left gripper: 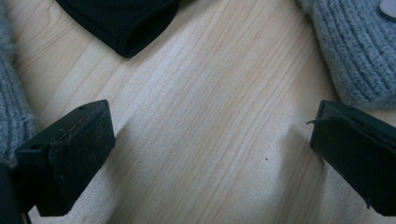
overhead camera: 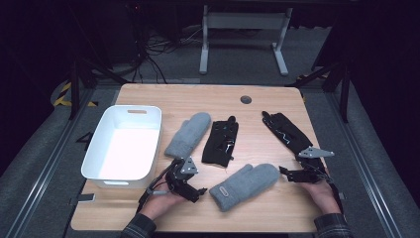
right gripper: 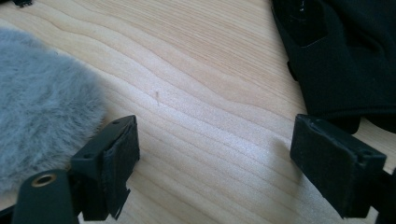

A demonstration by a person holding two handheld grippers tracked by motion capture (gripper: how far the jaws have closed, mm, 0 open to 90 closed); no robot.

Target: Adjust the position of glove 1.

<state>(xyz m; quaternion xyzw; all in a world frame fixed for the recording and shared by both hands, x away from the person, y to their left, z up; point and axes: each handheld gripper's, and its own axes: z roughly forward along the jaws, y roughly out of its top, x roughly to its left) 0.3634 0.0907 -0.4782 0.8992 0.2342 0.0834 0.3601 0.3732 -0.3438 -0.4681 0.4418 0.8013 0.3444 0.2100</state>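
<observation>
Four gloves: two grey knit mittens and two black gloves lie on the wooden table (overhead camera: 267,208), beside a white bin (overhead camera: 99,163).
Near mitten: the grey mitten (overhead camera: 245,186) lies flat at lower centre of the high view, between the two grippers, cuff toward the lower left.
Far mitten: the second grey mitten (overhead camera: 189,134) lies just right of the bin.
Black gloves: one black glove (overhead camera: 221,141) at centre, the other black glove (overhead camera: 287,131) at right, near the right gripper.
Left gripper (overhead camera: 194,192): jaws spread wide over bare wood, nothing between them.
Right gripper (overhead camera: 286,173): jaws parted, empty, the mitten's fuzzy tip just beside one jaw.
Handling: judged soft, light, limp and unbreakable; a pinch at the cuff or fingertip edge should hold.
Container: the bin stands at left, apparently empty.
</observation>
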